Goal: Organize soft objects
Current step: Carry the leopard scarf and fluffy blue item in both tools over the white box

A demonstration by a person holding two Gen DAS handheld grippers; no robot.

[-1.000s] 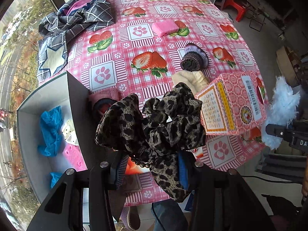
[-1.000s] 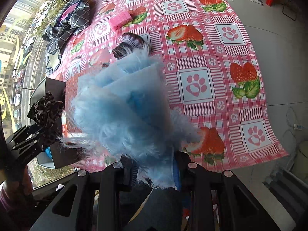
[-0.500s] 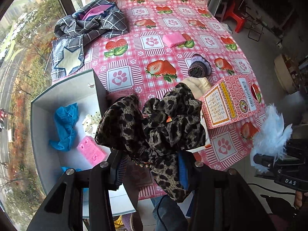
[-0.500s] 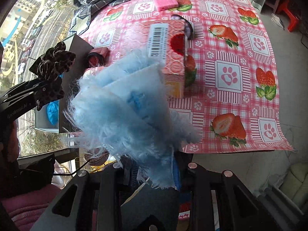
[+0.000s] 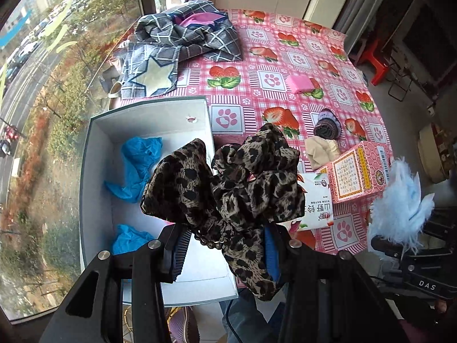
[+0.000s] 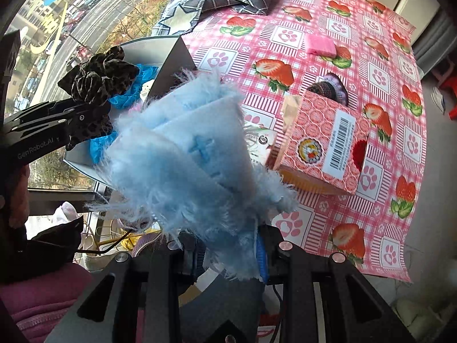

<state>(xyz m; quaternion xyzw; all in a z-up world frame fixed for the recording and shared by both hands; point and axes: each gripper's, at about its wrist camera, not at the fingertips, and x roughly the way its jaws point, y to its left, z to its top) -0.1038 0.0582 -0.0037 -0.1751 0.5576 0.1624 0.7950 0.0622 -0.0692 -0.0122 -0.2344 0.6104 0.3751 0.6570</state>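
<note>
Both jaws were clenched on soft goods: the left gripper [image 5: 225,245] grasped a leopard-print scrunchie [image 5: 228,188] above the open grey box [image 5: 91,154], and the right gripper [image 6: 228,253] grasped a fluffy pale-blue cloth [image 6: 182,165] near the table's [image 6: 380,131] front edge. This looked like the carrying step. Next, each item likely needed lowering into the box beside the blue plastic [image 5: 137,168], then letting go.
</note>
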